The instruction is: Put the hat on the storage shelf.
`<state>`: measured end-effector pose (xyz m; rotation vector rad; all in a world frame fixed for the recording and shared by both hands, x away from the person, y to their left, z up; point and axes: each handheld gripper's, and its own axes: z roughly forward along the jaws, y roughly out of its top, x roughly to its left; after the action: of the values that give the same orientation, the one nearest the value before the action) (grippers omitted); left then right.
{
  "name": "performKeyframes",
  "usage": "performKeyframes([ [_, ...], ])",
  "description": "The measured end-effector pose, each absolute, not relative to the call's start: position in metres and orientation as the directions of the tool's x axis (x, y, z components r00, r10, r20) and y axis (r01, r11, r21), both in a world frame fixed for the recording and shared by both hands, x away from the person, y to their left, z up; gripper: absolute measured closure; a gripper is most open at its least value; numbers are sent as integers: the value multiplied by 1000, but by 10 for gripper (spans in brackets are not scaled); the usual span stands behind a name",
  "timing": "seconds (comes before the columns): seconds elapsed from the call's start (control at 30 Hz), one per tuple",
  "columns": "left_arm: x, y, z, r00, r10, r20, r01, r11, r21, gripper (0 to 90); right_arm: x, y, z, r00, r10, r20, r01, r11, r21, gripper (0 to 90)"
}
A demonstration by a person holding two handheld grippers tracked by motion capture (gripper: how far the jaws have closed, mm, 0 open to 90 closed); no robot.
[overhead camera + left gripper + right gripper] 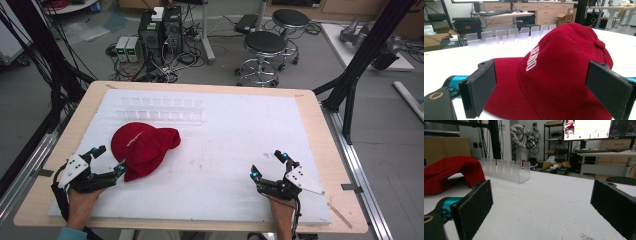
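Note:
A red baseball cap (143,146) with white lettering lies on the white sheet (225,150) at the left, its brim toward the front. My left gripper (107,160) stands open just at the cap's front left edge. In the left gripper view the cap (564,70) sits between and beyond the two spread black jaws, untouched. My right gripper (269,164) rests open at the front right with bare sheet between its jaws. From the right gripper view the cap (446,172) lies far off to the left.
A clear plastic slotted rack (161,109) stands behind the cap toward the table's far side. The same rack (505,170) appears in the right gripper view, and the rack (509,37) behind the cap in the left gripper view. Wooden table border (320,130) rings the sheet.

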<state>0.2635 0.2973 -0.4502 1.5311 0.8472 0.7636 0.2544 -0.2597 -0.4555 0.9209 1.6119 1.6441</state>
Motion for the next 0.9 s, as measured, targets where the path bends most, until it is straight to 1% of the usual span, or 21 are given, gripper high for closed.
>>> performKeyframes([
  [0.33,263,290,-443,552,833,32,93,-100,991,106,254,-260,-456,-541,840,41,25,-33,999,31],
  [0.5,262,280,-440,581,812,52,89,-127,988,106,254,-260,-456,-541,840,42,26,-33,999,31],
  [0.73,260,268,-441,602,795,79,104,-176,979,106,254,-260,-456,-541,840,42,26,-33,999,31],
  [0.9,259,256,-442,601,789,129,104,-237,966,106,254,-260,-456,-542,839,42,25,-33,999,31],
])
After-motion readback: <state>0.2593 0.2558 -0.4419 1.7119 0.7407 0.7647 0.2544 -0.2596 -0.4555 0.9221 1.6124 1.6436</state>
